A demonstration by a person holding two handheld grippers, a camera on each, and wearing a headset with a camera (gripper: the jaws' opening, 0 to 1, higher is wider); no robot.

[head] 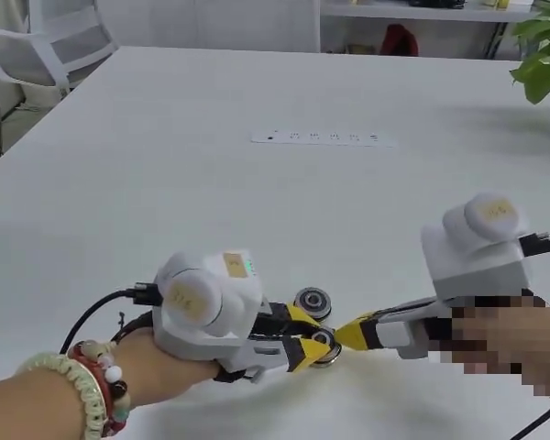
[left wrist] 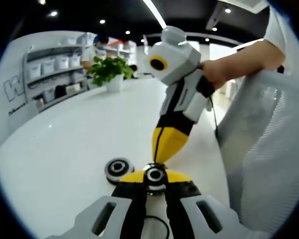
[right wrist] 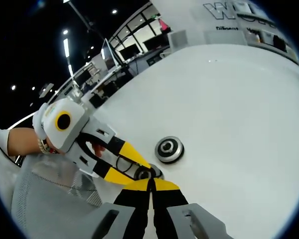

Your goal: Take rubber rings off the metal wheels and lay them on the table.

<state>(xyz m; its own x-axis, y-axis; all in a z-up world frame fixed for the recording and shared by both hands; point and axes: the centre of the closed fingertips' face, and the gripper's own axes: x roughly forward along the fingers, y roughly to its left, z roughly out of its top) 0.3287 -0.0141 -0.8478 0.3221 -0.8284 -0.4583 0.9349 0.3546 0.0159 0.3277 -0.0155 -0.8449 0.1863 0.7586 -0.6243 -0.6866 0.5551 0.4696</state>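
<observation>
A small round metal wheel (head: 325, 344) with a black rubber ring around it was held at the near edge of the white bench (head: 211, 183), clamped between the yellow-tipped jaws of the left claw (head: 312, 353). Whether the wheel rested on the bench or was kept just off it could not be told. In the left gripper view the wheel (left wrist: 154, 175) was seen face-on, with one yellow jaw of the left claw (left wrist: 154, 181) pressed to each side of it.

The right claw (head: 346, 334) was pointed at this wheel from the right, with its jaws drawn together into a single yellow tip set against the wheel's rim. In the right gripper view the jaws of the right claw (right wrist: 150, 185) were seen together, with a thin line between them, just short of the wheel (right wrist: 148, 173). Whether any rubber was pinched between them could not be told.

A second metal wheel (head: 313, 301), also ringed in black rubber, was laid flat on the bench just beyond the held one, apart from both claws. It was also seen in the left gripper view (left wrist: 119, 169) and the right gripper view (right wrist: 169, 149).

A string of bead bracelets (head: 96, 380) was worn on the wrist behind the left claw. A flat white power strip (head: 321, 138) lay well across the bench, and a green leafy plant (head: 545, 55) stood at the far right.
</observation>
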